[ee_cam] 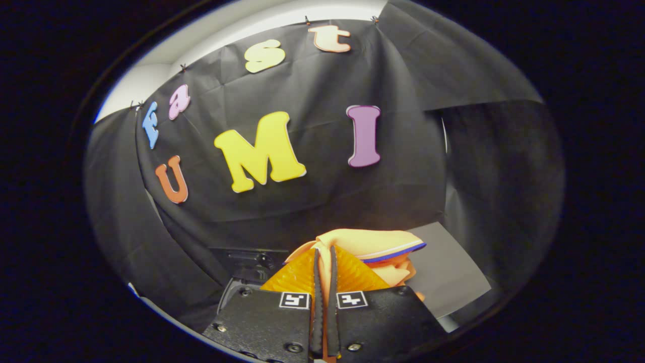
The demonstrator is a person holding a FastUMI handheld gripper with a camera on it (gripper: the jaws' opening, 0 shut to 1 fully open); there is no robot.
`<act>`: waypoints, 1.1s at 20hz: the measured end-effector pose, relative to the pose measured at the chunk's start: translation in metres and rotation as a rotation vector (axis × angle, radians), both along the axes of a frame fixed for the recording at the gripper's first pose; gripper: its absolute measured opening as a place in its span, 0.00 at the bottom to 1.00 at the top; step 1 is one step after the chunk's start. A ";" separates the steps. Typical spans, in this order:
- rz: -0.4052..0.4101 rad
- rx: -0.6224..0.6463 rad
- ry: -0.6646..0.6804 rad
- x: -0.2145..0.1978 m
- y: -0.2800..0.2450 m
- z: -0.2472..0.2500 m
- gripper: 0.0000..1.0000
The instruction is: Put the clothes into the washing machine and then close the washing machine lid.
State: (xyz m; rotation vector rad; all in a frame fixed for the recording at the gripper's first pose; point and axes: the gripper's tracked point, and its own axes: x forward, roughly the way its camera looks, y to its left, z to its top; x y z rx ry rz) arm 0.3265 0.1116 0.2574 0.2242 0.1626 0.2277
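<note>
Nearest, the gripper [325,259], its two fingers drawn almost together with only a thin slit left between them. Pinched in that slit, a fold of orange cloth [370,247]: a soft garment, pale orange, with a dark blue and white stripe along one edge. Held up off any surface, bunched and draped just ahead of the fingertips and spilling over to the right of them. Both fingers pressing on the fabric, one from each side. Square black-and-white markers [294,300] on the gripper's body below the fingers, one on each half.

Just behind and left of the fingers, low down, a dark machine part [249,262] with a knob or latch, too shadowed to name with certainty; possibly part of the washing machine, cannot tell. Lid state not visible.

To the right, beyond the garment, a flat grey panel [448,272], tilted, lying near the base of the booth wall.

Farther back, black cloth wall [312,201] hung in folds and creases, clipped along its top edge. Above that, a strip of white wall [211,35].
</note>
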 end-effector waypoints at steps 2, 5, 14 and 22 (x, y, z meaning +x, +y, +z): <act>0.013 -0.007 -0.055 -0.013 0.022 0.028 0.07; 0.041 -0.008 -0.115 -0.032 0.059 0.062 0.07; 0.147 -0.002 -0.185 -0.070 0.177 0.106 0.07; 0.227 -0.012 -0.090 -0.047 0.266 0.056 0.07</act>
